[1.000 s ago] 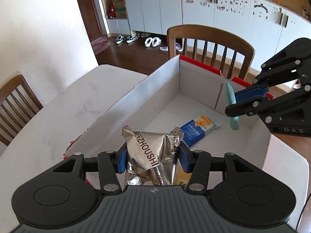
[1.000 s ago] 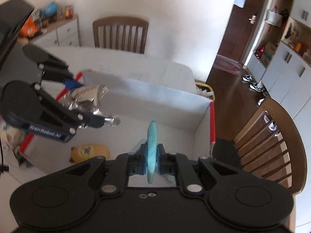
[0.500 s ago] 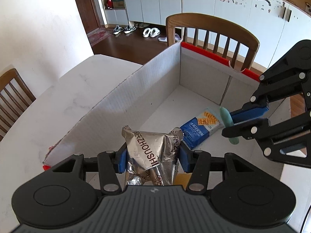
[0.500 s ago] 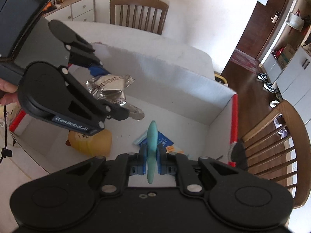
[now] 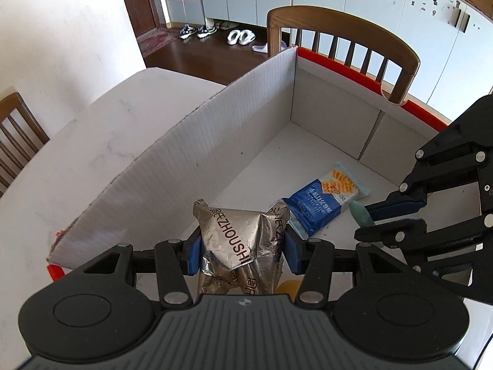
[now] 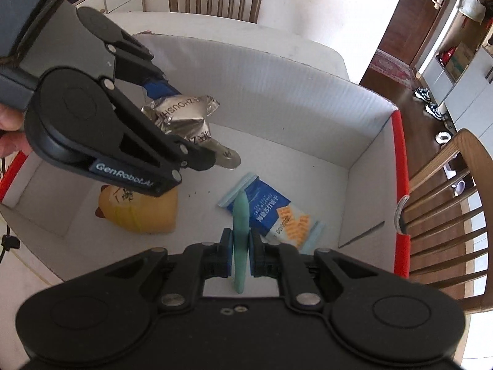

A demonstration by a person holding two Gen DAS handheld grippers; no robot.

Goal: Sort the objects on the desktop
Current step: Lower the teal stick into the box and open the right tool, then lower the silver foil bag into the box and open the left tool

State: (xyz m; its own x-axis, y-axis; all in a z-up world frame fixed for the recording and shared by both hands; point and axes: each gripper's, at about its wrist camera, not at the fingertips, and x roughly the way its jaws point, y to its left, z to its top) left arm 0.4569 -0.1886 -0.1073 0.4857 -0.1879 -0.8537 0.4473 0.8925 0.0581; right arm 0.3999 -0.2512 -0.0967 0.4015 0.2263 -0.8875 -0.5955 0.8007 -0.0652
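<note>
1. While we look along our left gripper (image 5: 242, 248), its blue pads are partly apart and press on both sides of a crinkled silver foil snack packet (image 5: 243, 240) printed with "ZHOUSHI".
2. We hold that packet above the floor of the white cardboard box (image 5: 191, 166), near the box's long corrugated wall.
3. We see from the right wrist view that the packet's loose end hangs below the left gripper's fingers, clear of the box floor.
4. Our right gripper (image 6: 239, 254) is closed tight on a thin pale-teal flat piece (image 6: 240, 231), held edge-on so that it sticks out past the pads on both sides; we cannot tell what the piece is.
5. We hold that teal piece inside the box too, over the near end of a blue cracker packet (image 6: 275, 215).
6. That cracker packet lies flat on the box floor, toward the box's short end wall with the red rim.
7. We see a yellow bag (image 6: 138, 212) with a cartoon face lying on the box floor at the opposite end, partly under the left gripper.
8. Our box sits on a white table (image 5: 92, 141), and a wooden chair (image 5: 342, 43) stands just beyond the box's red-rimmed end.
9. We see part of a hand (image 6: 9, 132) behind the left gripper, at the edge of the right wrist view.
</note>
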